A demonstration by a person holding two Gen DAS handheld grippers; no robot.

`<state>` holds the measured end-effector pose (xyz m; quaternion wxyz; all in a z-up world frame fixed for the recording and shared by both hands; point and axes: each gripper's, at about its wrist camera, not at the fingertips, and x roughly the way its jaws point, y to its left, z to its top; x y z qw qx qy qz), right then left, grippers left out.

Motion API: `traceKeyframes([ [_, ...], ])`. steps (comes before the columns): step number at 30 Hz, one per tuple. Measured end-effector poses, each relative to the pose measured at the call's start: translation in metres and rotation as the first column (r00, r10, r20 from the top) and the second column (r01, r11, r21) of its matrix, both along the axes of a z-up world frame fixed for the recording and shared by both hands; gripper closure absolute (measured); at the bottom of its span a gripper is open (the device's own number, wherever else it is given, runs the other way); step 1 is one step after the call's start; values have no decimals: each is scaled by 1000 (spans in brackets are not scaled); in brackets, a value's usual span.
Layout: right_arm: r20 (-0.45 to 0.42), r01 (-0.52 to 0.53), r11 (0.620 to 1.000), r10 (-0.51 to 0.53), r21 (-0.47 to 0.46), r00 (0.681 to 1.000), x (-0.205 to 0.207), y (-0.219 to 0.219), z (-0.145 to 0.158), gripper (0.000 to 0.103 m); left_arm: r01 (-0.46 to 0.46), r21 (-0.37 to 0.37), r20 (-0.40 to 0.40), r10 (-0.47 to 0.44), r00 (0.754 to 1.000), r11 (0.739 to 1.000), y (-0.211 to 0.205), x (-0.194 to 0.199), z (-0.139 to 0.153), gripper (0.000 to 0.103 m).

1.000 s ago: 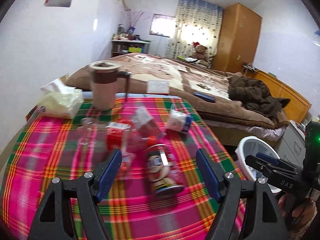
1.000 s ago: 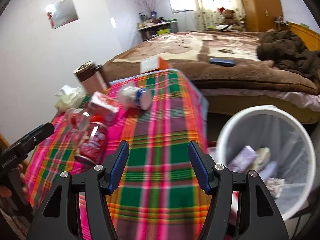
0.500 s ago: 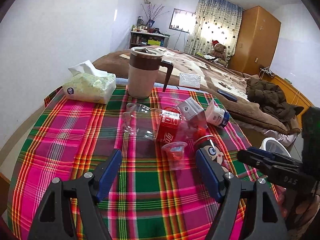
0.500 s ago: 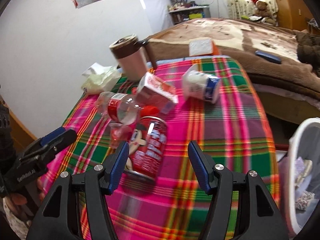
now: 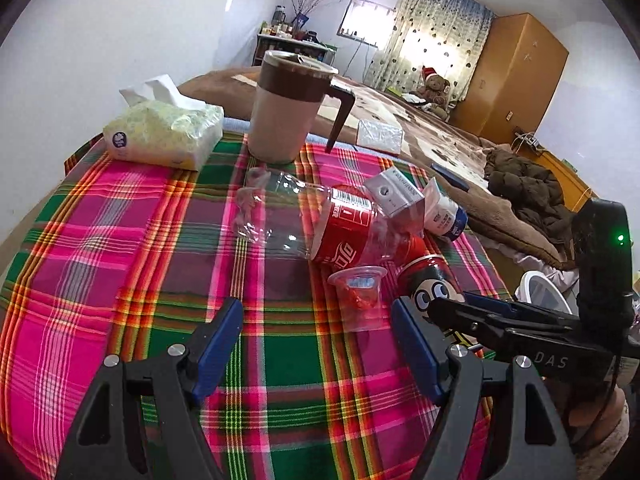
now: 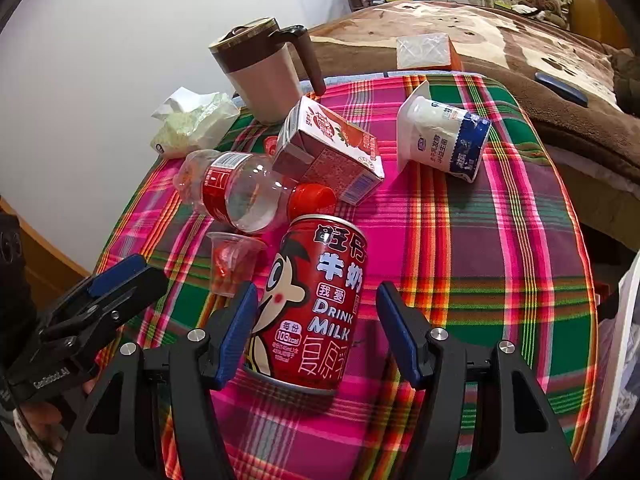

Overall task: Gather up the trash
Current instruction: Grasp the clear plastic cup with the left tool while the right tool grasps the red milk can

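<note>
Both feeds bright and evenly lit. My main light source is the curtained window (image 5: 434, 36) at the far wall, blown out to near white on the left wrist view. Shadows on the plaid tablecloth (image 5: 120, 240) are soft and short. Specular glare on the clear cola bottle (image 6: 240, 196) and along the rim of the red milk can (image 6: 320, 304). Foreground sharp, no motion blur. Heavy fisheye bending: walls and table edges curve, black vignette fills the corners. Far room detail goes soft.
</note>
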<state>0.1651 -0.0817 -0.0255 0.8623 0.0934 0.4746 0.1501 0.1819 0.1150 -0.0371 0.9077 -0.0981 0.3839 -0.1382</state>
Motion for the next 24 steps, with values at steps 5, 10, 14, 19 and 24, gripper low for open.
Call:
traceKeyframes([
  [5,15,-7,1000,7,-24,1000,0,-2,2,41,26,-2,-20,-27,999,1000,-8,9,-5,25],
  [10,29,-5,999,6,-42,1000,0,-7,2,48,32,7,-50,-32,998,999,-17,19,-14,25],
  [14,28,0,999,1,-43,1000,1,-11,2,48,39,27,-75,-37,996,999,-23,26,-20,25],
  [19,44,35,997,-32,-71,999,-2,-20,3,48,32,48,-96,-27,995,998,-27,32,-27,25],
  [24,60,60,994,-54,-92,997,-6,-27,3,48,49,71,-91,-43,995,996,-34,36,-26,39],
])
